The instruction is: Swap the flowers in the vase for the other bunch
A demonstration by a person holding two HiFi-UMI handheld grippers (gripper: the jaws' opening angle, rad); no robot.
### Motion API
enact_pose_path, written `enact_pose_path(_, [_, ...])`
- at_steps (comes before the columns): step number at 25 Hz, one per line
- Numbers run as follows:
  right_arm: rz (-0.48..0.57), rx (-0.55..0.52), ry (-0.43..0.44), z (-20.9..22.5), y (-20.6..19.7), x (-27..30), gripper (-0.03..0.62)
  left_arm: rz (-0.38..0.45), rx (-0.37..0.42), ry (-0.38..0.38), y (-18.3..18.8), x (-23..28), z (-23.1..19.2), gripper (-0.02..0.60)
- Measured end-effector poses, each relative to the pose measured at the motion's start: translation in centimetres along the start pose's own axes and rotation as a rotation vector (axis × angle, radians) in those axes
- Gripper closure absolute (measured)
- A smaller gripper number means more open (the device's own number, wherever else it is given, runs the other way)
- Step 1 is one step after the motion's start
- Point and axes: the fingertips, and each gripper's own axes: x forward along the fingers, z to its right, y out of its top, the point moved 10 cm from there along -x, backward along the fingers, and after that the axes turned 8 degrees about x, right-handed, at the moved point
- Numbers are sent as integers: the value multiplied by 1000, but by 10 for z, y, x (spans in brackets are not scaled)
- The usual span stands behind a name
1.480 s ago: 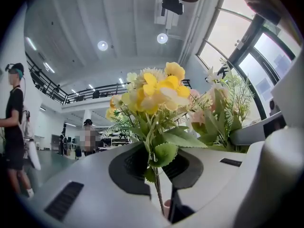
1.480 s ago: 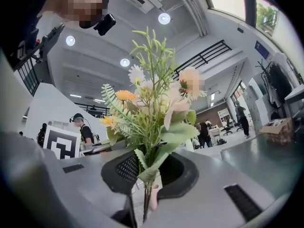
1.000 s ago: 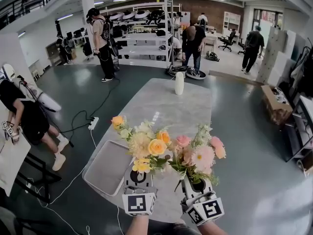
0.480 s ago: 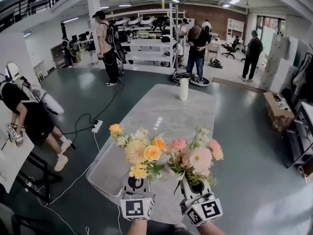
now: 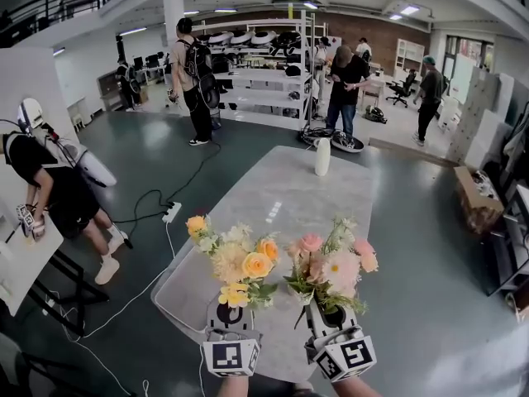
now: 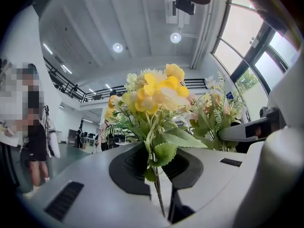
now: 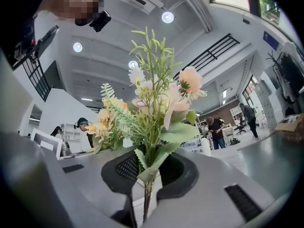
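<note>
The white vase (image 5: 322,156) stands upright at the far end of the marble table (image 5: 281,197). Both bunches are well apart from the vase, held up over the table's near end. The left gripper (image 5: 232,308) has its jaws closed tight on the thin stems of the yellow and orange bunch (image 5: 238,257), which rises upright; in the left gripper view the stems (image 6: 157,186) run down into the slit between the pads. The right gripper (image 5: 331,313) is clamped on the stems of the pink bunch (image 5: 332,263), just to the right of the yellow one and nearer in line with the vase. A grey tray (image 5: 183,292) lies at the near left corner, far from the vase.
</note>
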Motion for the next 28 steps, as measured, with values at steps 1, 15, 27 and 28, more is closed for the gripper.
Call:
enact_pose_path(1, [0, -1, 3, 1, -1, 2, 520, -2, -1, 4, -2, 0, -1, 522])
enact_pose_path(15, [-2, -10, 25, 21, 1, 31, 520, -23, -13, 25, -15, 14, -1, 522])
enact_pose_path(27, [4, -38, 63, 39, 1, 50, 520, -35, -34, 18, -33, 33, 11, 522])
enact_pose_path(28, [7, -39, 66, 41, 1, 52, 520, -35, -33, 15, -35, 36, 12, 522])
